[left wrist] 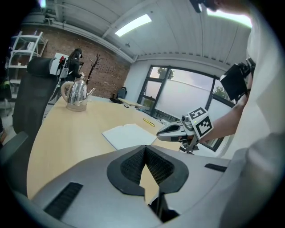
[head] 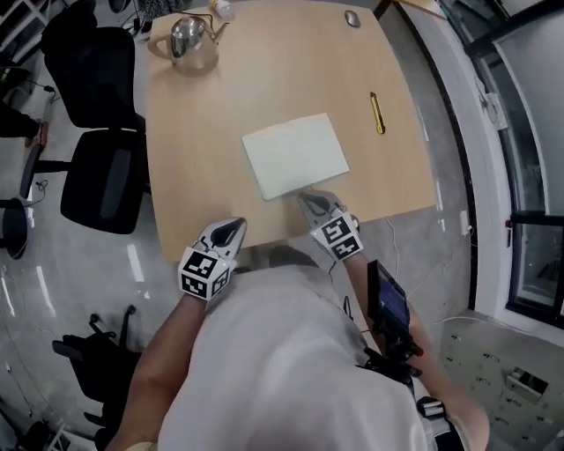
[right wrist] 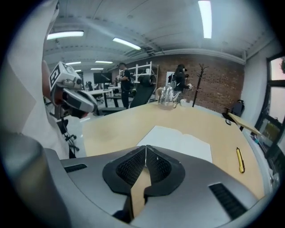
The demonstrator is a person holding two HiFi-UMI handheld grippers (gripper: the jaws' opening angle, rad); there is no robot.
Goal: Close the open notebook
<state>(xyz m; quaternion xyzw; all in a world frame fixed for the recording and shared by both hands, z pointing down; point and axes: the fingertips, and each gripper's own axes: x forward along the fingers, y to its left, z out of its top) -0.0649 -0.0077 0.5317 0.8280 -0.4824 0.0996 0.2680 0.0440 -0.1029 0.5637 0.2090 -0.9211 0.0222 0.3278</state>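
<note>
The open notebook (head: 295, 156) lies flat, with pale pages, in the middle of the light wooden table (head: 194, 132). My right gripper (head: 305, 200) is shut and empty, its tips at the notebook's near edge. Whether they touch the page cannot be told. My left gripper (head: 235, 226) is shut too and hovers over the table's near edge, left of the notebook and apart from it. In the right gripper view the notebook (right wrist: 180, 140) spreads just past the closed jaws (right wrist: 145, 147). The left gripper view shows the notebook (left wrist: 128, 135) ahead, with the right gripper (left wrist: 163, 131) beside it.
A metal kettle (head: 193, 42) stands at the far left of the table. A yellow pen (head: 377, 113) lies right of the notebook, and a small mouse (head: 352, 18) sits at the far edge. Black office chairs (head: 106, 181) stand left of the table.
</note>
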